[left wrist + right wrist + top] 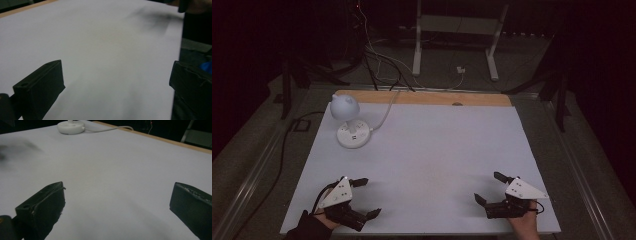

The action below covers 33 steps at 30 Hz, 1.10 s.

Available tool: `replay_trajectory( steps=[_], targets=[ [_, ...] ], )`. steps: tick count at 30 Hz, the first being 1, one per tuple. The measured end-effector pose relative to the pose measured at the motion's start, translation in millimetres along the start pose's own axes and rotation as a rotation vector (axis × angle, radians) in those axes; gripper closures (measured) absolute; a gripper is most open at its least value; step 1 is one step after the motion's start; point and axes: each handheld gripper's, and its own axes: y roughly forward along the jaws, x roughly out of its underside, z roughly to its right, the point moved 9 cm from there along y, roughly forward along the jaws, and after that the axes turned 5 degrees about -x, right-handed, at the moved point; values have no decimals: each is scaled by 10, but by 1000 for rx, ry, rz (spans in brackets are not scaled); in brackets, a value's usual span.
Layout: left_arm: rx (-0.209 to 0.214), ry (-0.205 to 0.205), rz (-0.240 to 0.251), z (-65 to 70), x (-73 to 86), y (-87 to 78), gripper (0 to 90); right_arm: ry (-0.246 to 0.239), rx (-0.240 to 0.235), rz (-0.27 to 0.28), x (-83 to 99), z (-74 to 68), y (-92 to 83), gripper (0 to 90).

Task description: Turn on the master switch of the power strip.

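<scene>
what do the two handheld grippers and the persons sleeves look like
Both the left gripper and the right gripper have black bodies, two blocky black jaws and a pale grey three-cornered plate on top. The left hand wears a dark sleeve; the right hand looks bare.

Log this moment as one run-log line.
left gripper: open, empty | right gripper: open, empty | lamp: far left of table, untouched

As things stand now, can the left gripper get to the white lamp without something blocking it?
Probably yes. The left gripper sits open at the near edge, the lamp stands at the far left, and only bare white table lies between them. Whether the arm stretches that far is uncertain.
</scene>
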Motion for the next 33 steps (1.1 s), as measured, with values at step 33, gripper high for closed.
replay_trajectory(
  steps=[33],
  targets=[
    [-43,-22,34,-247,-525,78,1,4,12,23,-34,8,-47,0]
  ],
)
